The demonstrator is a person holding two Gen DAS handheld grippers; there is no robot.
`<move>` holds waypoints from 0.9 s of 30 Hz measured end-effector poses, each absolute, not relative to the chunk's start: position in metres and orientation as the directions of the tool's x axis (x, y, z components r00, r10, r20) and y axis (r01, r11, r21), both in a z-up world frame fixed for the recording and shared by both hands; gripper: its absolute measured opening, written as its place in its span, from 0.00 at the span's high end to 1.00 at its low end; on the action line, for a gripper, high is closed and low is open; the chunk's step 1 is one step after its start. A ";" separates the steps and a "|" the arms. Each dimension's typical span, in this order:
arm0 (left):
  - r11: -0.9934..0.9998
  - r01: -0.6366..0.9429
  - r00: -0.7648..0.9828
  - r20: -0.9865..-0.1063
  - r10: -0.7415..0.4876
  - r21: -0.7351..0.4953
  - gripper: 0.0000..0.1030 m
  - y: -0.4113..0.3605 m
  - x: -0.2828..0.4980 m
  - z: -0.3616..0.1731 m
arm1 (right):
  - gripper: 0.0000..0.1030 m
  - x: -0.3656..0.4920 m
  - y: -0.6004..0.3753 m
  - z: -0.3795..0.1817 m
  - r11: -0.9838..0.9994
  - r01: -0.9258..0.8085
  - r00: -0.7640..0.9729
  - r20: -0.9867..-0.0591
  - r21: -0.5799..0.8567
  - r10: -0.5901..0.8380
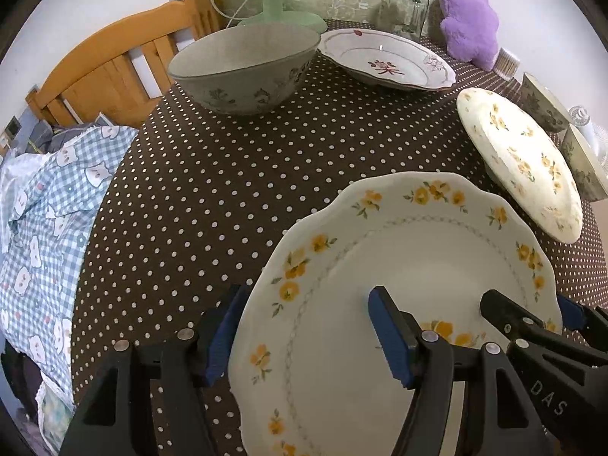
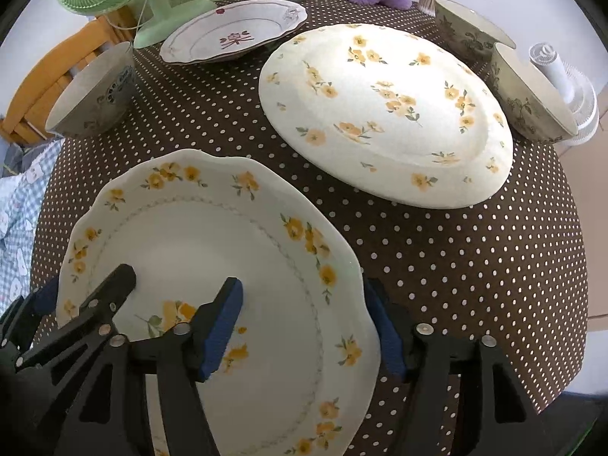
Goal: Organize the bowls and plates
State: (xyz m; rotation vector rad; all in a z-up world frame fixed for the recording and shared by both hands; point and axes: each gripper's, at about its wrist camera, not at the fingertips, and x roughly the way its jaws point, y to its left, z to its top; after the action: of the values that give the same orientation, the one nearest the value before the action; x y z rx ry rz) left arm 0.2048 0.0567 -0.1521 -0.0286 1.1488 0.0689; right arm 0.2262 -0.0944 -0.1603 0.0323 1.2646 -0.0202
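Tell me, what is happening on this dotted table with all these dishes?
A person is tidying plates and bowls with a handheld gripper in each hand. The left gripper and right gripper straddle opposite edges of the scalloped yellow-flower plate, one finger over it and one outside the rim on each side; the jaws look open, not pinching. Farther back sit a rounder yellow-flower plate, a red-flower plate, a large grey bowl and two smaller bowls.

Scalloped plate (image 2: pixel 212 266) on worktop (image 2: pixel 456 266) directly under both hand-held grippers, left (image 1: pixel 304 338) straddling its left rim, right (image 2: pixel 304 323) its right rim. Big plate (image 2: pixel 383 110) ahead-right, 2 bowls (image 2: pixel 532 102) right of it. Large bowl (image 1: pixel 243 68) ahead-left, small plate (image 1: pixel 387 57) far ahead.
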 end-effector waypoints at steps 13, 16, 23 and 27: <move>0.999 -0.041 0.472 -0.881 0.024 0.005 0.15 0.052 0.197 -0.118 | 0.22 0.210 -0.105 -0.118 0.996 0.072 0.412 -0.911 0.045 0.011; 1.000 -0.027 0.486 -0.874 0.018 0.005 0.15 0.047 0.196 -0.110 | 0.22 0.205 -0.114 -0.106 0.995 0.072 0.439 -0.898 0.065 0.027; 1.000 -0.014 0.519 -0.854 0.015 0.009 0.15 0.025 0.199 -0.092 | 0.22 0.200 -0.142 -0.084 0.991 0.074 0.499 -0.864 0.114 0.062; 1.000 -0.009 0.538 -0.843 0.028 0.027 0.15 0.007 0.200 -0.086 | 0.22 0.202 -0.161 -0.077 0.987 0.087 0.520 -0.851 0.136 0.071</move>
State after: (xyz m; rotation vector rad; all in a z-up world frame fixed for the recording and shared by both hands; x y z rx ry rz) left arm 0.2000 0.0071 -0.0861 0.0206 1.0029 0.0214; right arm 0.2018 -0.1609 -0.0772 0.1689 1.0249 -0.0097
